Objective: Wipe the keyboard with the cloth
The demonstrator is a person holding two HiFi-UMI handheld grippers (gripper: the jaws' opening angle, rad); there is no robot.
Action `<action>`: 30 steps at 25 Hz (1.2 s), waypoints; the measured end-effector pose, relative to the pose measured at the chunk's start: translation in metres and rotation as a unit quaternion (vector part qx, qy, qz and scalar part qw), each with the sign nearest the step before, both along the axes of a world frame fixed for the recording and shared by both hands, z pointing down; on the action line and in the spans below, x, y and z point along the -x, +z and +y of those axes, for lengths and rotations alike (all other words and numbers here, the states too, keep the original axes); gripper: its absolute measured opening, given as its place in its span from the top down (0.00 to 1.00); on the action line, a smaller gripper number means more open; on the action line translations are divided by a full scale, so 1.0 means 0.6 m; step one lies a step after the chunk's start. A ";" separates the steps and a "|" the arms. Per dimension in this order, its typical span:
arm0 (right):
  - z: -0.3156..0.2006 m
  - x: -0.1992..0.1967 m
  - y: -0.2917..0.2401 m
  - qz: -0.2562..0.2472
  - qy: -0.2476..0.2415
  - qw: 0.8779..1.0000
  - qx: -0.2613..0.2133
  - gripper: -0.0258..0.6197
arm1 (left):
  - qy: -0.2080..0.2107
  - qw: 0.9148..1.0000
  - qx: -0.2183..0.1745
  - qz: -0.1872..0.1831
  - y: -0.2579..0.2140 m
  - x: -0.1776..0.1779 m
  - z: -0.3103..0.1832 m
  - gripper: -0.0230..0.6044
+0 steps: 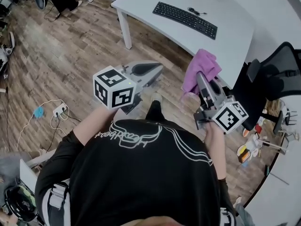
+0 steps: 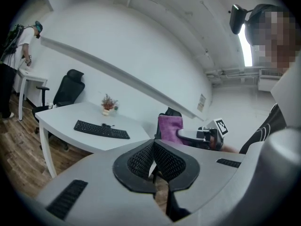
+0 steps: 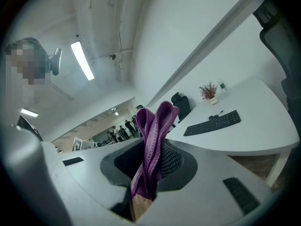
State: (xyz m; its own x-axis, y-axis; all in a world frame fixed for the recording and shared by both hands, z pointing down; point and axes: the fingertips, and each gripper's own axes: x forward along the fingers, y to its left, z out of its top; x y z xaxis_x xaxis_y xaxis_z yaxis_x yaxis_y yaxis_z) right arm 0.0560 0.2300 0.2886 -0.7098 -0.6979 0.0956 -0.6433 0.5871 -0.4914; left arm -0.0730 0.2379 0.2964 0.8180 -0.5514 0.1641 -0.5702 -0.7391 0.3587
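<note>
Head view: right tool (image 1: 201, 79) clamps the purple cloth (image 1: 203, 62) short of the surface (image 1: 235, 8), keyboard (image 1: 185, 19) lying ahead, slanted across its path, farther from the closed, empty left tool (image 1: 157, 70)

A wood-plank floor (image 1: 70, 51) runs under a white counter (image 1: 235, 13) with a curved edge. A black office chair (image 1: 277, 69) stands just beside it. The walls (image 2: 141, 55) are plain white, and a long tube light (image 3: 82, 60) glows on the ceiling. A white power strip (image 1: 59, 110) lies on the floor.
</note>
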 end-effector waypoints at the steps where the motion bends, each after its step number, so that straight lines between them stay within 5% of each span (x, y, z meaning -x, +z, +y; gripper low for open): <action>1: -0.022 -0.005 0.004 -0.002 -0.001 1.000 0.002 0.87 | -0.001 1.000 0.002 -0.003 0.003 -0.004 -0.020 0.95; 17: -0.393 -0.083 0.026 -0.019 -0.006 0.999 0.029 0.87 | 0.002 0.999 0.030 -0.033 0.028 -0.095 -0.398 0.95; 30: -0.542 -0.087 0.044 -0.024 0.004 0.998 0.050 0.87 | 0.023 0.998 0.048 -0.038 0.046 -0.119 -0.539 0.95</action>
